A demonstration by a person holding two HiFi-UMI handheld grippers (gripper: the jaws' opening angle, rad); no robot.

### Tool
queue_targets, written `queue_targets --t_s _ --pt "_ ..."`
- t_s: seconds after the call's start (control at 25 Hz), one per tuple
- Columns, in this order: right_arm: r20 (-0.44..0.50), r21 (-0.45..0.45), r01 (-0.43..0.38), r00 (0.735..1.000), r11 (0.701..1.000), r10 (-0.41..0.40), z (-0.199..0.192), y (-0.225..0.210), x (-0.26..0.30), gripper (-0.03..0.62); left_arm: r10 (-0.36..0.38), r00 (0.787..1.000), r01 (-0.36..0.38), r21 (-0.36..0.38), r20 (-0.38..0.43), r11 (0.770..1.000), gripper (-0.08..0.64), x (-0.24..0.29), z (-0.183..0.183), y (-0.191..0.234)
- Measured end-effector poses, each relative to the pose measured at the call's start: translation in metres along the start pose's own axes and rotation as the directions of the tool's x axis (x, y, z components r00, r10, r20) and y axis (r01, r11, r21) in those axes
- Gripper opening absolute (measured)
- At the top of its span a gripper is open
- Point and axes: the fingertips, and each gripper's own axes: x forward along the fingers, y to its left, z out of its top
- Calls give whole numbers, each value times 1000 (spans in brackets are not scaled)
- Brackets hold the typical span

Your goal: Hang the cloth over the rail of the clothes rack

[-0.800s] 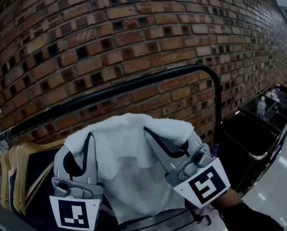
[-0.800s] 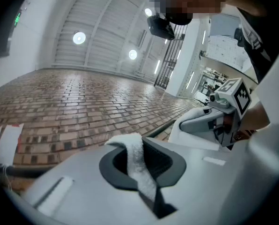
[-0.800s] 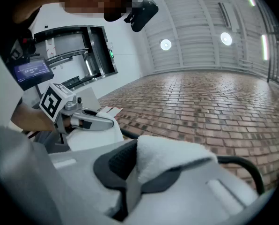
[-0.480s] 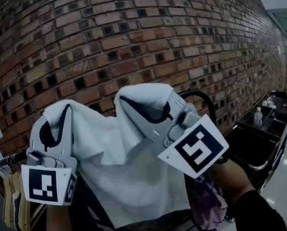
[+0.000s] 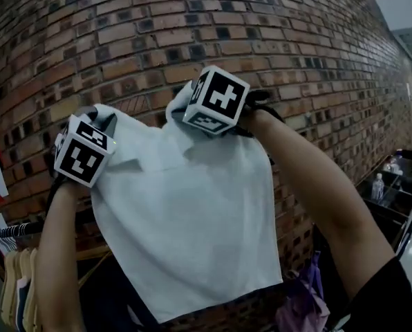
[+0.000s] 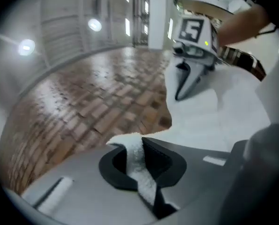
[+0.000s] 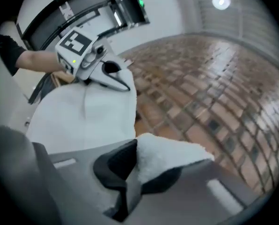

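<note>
One white cloth [image 5: 185,220] hangs down flat, held up high in front of the brick wall [image 5: 157,26]. The head view shows all of it, but not the jaws. The gripper views do. The left gripper [image 6: 142,168] is squeezed tight on one top corner, and the right gripper [image 7: 132,170] on the other. Two grippers, one cloth. Wooden hangers [image 5: 16,289] hang low at the left.

Left arm [image 5: 56,254] and right arm [image 5: 316,185] raised; left gripper [image 6: 142,170] and right gripper [image 7: 132,172] each clamp a cloth [image 5: 185,220] corner.
</note>
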Motion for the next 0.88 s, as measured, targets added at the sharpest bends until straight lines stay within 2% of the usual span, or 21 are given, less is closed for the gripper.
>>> queue_targets --t_s 0.04,0.08,0.12,0.16,0.2,0.24,0.32,0.36,0.4,0.44,0.56,0.64,0.76,0.84,0.88 --pt "-96 -16 -95 991 995 93 -23 20 17 15 -119 989 125 59 -93 990 17 15 -23 -29" --pt "-175 -24 -183 969 983 176 -44 42 29 15 -229 958 247 95 -170 964 17 25 -45 -58" --pt "-238 -24 -264 938 964 250 -62 63 38 15 -326 918 355 103 -227 929 17 31 -65 -83" --pt "-288 -16 -338 903 941 319 -76 82 44 15 -411 869 447 81 -274 891 17 33 -83 -105" --pt "-323 6 -405 864 914 385 -86 98 48 17 -491 811 525 28 -318 850 17 32 -102 -123" --pt "-339 44 -466 825 884 452 -93 112 51 17 -572 743 595 -46 -347 802 17 29 -117 -139" --pt "-319 144 -556 757 819 570 -97 131 51 29 -728 595 705 -215 -341 676 18 17 -134 -173" --pt "-295 187 -583 735 791 611 -97 136 51 44 -782 529 732 -290 -330 617 20 10 -140 -185" --pt "-272 219 -600 720 769 639 -96 139 51 63 -818 482 743 -347 -315 572 22 4 -143 -192" --pt "-253 239 -610 712 755 655 -95 140 51 96 -841 453 748 -387 -296 539 35 1 -143 -196" --pt "-209 269 -614 715 742 667 -93 137 52 190 -879 403 749 -460 -255 477 131 -2 -145 -202" --pt "-158 303 -622 714 722 682 -88 133 49 199 -899 388 750 -496 -205 437 168 -2 -141 -203" --pt "-105 358 -639 698 681 709 -78 129 40 201 -925 364 758 -542 -113 364 179 -7 -131 -196" --pt "-36 361 -673 682 646 731 -57 127 42 201 -933 348 740 -583 -94 334 181 -24 -138 -182" --pt "10 367 -689 674 625 738 -45 126 44 201 -933 348 723 -607 -95 331 181 -35 -145 -175"
